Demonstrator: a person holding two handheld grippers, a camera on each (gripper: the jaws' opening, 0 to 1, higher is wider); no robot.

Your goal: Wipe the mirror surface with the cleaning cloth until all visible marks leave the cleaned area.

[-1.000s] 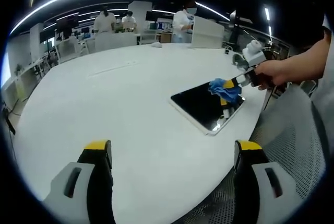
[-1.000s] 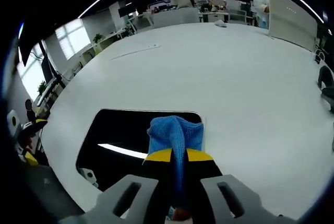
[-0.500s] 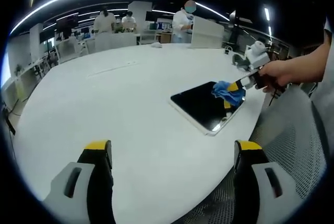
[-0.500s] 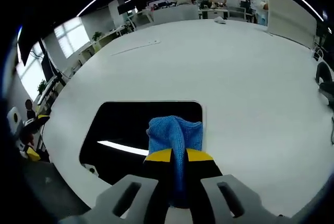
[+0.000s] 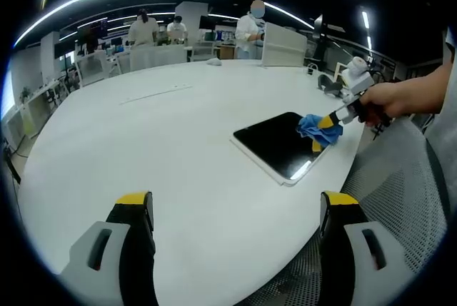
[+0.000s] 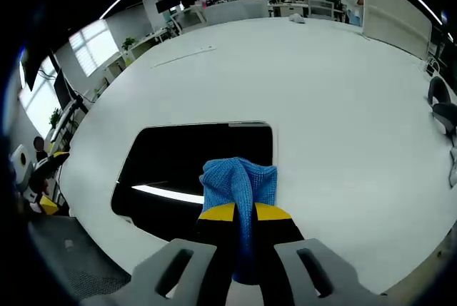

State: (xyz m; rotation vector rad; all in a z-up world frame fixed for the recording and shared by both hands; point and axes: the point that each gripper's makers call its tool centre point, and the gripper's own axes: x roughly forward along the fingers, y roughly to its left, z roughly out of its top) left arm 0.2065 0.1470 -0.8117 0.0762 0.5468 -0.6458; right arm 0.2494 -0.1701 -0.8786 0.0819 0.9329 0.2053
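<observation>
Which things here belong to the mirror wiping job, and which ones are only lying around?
Belong to the job:
- mirror, lying flat on the white table
- blue cleaning cloth, held in the right claw

Just lying about:
- mesh chair beside the table
- white divider panel at the far edge
- left claw, open, holding nothing

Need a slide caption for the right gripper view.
Right tool clamps a blue cloth against the near edge of the dark mirror.
</observation>
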